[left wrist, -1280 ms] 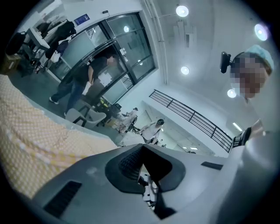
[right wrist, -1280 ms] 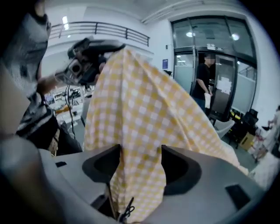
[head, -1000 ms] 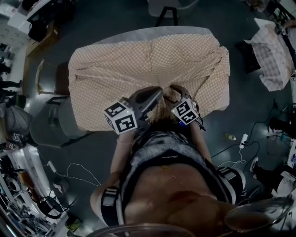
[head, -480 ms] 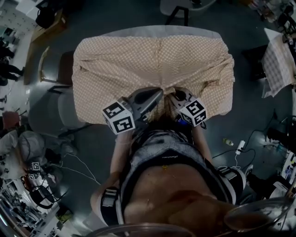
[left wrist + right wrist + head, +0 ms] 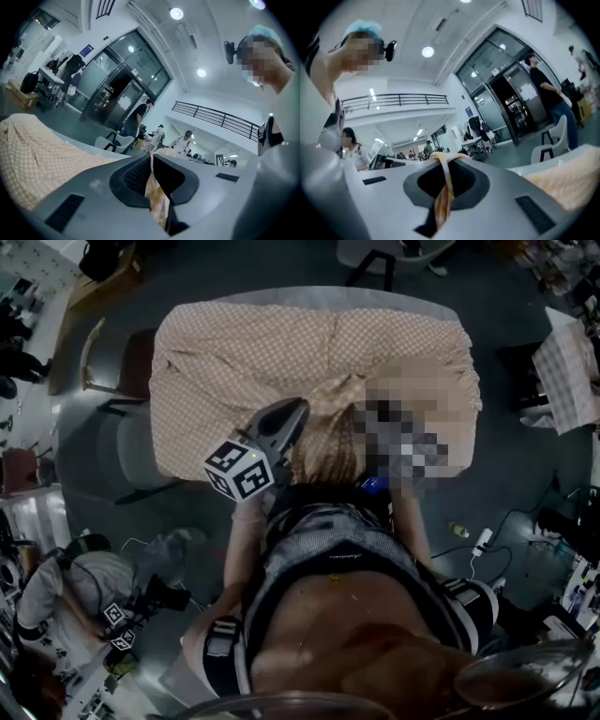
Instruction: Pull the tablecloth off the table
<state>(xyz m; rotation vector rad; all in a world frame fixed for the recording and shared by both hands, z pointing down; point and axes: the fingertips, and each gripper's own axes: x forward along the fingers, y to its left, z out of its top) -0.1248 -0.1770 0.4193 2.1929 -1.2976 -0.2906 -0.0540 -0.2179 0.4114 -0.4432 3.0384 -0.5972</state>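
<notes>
A tan checkered tablecloth (image 5: 281, 352) covers the grey table (image 5: 328, 294) in the head view, gathered into a ridge at its near edge. My left gripper (image 5: 300, 414) is shut on that bunched edge. In the left gripper view a strip of the cloth (image 5: 157, 199) is pinched between the closed jaws of the left gripper (image 5: 152, 161), and the rest of the cloth (image 5: 37, 154) lies to the left. In the right gripper view the right gripper (image 5: 443, 163) is shut on a twisted fold of cloth (image 5: 442, 199). The right gripper does not show plainly in the head view.
Two chairs (image 5: 112, 381) stand at the table's left side and another (image 5: 375, 254) at its far side. A second checkered cloth (image 5: 570, 371) hangs at the right. A power strip and cables (image 5: 483, 542) lie on the floor. A crouched person (image 5: 66, 587) is at lower left.
The cloth's near edge has been gathered up and drawn toward the person. The right gripper has risen from beside the left one. A person has come into view at lower left.
</notes>
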